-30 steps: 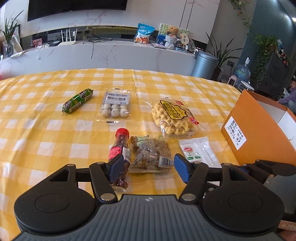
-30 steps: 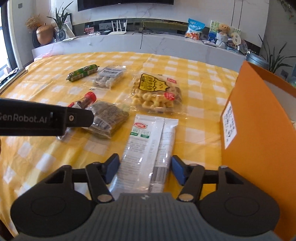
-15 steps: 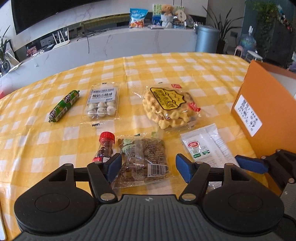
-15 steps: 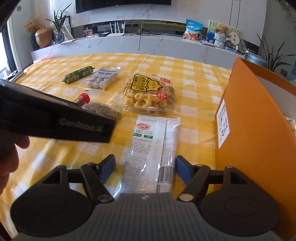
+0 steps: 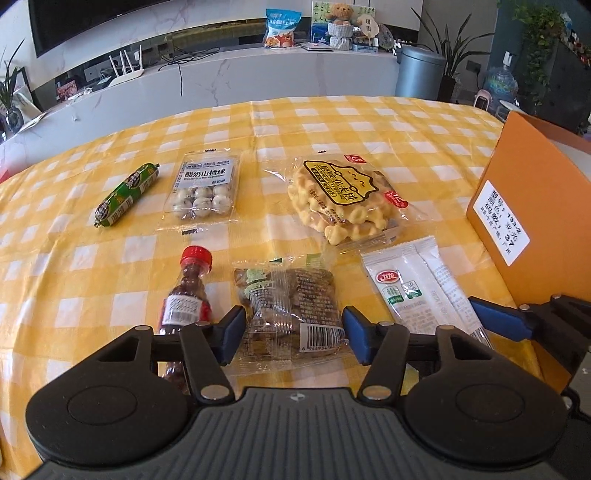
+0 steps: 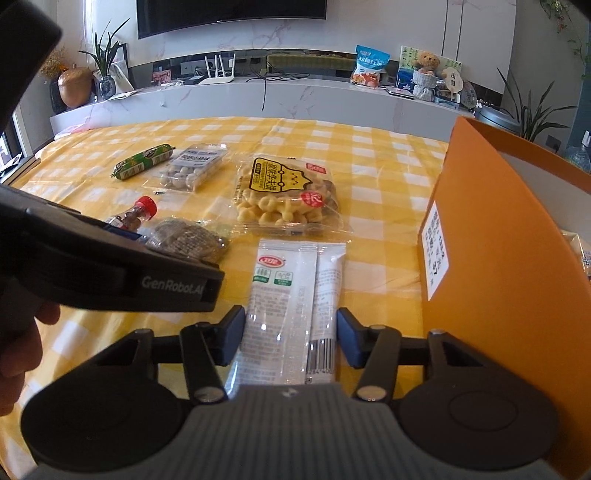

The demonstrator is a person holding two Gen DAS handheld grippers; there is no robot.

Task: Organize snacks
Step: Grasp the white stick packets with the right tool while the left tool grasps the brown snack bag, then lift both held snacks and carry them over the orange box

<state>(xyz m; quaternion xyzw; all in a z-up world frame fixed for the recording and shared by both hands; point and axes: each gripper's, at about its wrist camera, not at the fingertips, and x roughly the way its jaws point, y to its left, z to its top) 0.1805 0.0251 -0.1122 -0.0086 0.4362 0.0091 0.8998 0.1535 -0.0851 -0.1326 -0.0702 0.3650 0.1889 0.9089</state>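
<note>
Pickup step, both at once: left gripper (image 5: 293, 339) has just been closing around the brown snack pack (image 5: 290, 314), right gripper (image 6: 291, 336) around the white sachet pack (image 6: 291, 295). Neither pinches yet, both packs flat on the tablecloth (image 5: 92, 288). Next: squeeze, lift, over into the orange box (image 6: 509, 266).

Orange box (image 6: 509, 266) cut by right edge; red-capped bottle (image 6: 135, 216) half hidden behind left gripper body (image 6: 110, 266); label text unreadable

A home living room. A wall-mounted television (image 6: 232, 14) hangs at the top of the frame over a long marble ledge (image 6: 295, 99) holding a router (image 6: 218, 75), a teddy bear (image 6: 428, 61) and potted plants (image 6: 105, 62). The counter wears a yellow checked tablecloth (image 6: 369, 147).
</note>
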